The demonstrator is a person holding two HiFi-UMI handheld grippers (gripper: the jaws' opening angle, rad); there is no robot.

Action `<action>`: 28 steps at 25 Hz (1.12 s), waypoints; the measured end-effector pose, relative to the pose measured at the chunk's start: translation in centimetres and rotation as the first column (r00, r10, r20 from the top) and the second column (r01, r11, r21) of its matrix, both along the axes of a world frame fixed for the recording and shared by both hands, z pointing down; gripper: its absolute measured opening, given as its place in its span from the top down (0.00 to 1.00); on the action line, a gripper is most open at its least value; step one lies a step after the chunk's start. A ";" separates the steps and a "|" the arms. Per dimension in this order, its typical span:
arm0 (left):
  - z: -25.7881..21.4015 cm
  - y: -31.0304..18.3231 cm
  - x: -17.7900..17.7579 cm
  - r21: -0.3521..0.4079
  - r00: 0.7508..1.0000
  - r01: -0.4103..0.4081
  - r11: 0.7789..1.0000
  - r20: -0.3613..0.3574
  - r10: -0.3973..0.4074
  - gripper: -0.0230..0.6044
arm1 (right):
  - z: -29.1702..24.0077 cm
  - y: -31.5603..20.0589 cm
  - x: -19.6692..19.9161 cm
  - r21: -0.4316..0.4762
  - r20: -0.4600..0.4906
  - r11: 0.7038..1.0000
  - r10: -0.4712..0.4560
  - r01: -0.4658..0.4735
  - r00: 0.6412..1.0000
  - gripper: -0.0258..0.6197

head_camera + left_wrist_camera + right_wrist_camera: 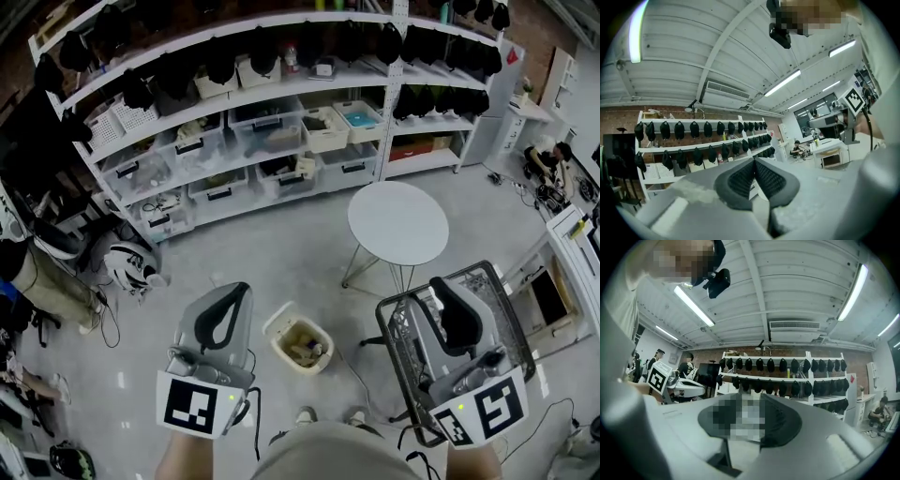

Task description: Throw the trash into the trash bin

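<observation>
A small cream trash bin (302, 345) stands on the floor just ahead of my feet, with brownish trash inside it. I hold both grippers up, pointing level, one on either side of the bin and well above it. The left gripper (246, 287) is shut: in the left gripper view its ribbed pads (740, 180) meet at the tips (753, 160) with nothing between them. The right gripper (439, 284) shows a narrow light gap between its pads (780, 420) in the right gripper view, partly under a blur patch, and I see nothing held in it.
A round white table (397, 223) stands ahead to the right. A black wire cart (502, 314) sits under the right gripper. Long white shelves (262, 122) with bins and black caps line the back. A helmet (127, 267) and cables lie on the floor at left.
</observation>
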State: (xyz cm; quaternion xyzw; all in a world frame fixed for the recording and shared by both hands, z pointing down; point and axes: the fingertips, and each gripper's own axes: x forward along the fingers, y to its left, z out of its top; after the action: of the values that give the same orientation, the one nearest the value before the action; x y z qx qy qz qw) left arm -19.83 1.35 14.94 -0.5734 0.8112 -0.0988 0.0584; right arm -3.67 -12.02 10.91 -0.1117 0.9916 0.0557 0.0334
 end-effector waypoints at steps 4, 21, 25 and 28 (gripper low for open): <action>-1.4 0.3 1.6 0.045 1.000 -0.002 0.999 0.017 0.002 0.96 | -0.8 0.5 0.9 -0.029 0.018 0.999 -0.034 0.035 0.999 0.78; 3.7 -1.4 5.0 -0.002 0.997 -0.036 0.999 -0.068 0.036 0.96 | 3.7 0.2 2.2 -0.037 -0.093 0.999 -0.028 0.024 0.995 0.95; 4.1 -1.6 5.3 -0.007 0.997 -0.040 0.999 -0.069 0.039 0.96 | 4.0 0.5 2.0 -0.029 -0.103 0.999 -0.046 0.043 0.994 0.95; 4.4 -1.4 5.6 -0.009 0.997 -0.034 0.999 -0.076 0.033 0.96 | 4.0 0.8 2.1 -0.018 -0.109 0.998 -0.057 0.056 0.992 0.95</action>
State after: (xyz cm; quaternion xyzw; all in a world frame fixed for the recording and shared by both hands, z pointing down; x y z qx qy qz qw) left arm -14.22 -0.08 19.34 -0.5905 0.8026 -0.0799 0.0264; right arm -1.60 -11.20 14.95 -0.0806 0.9951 0.0534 -0.0202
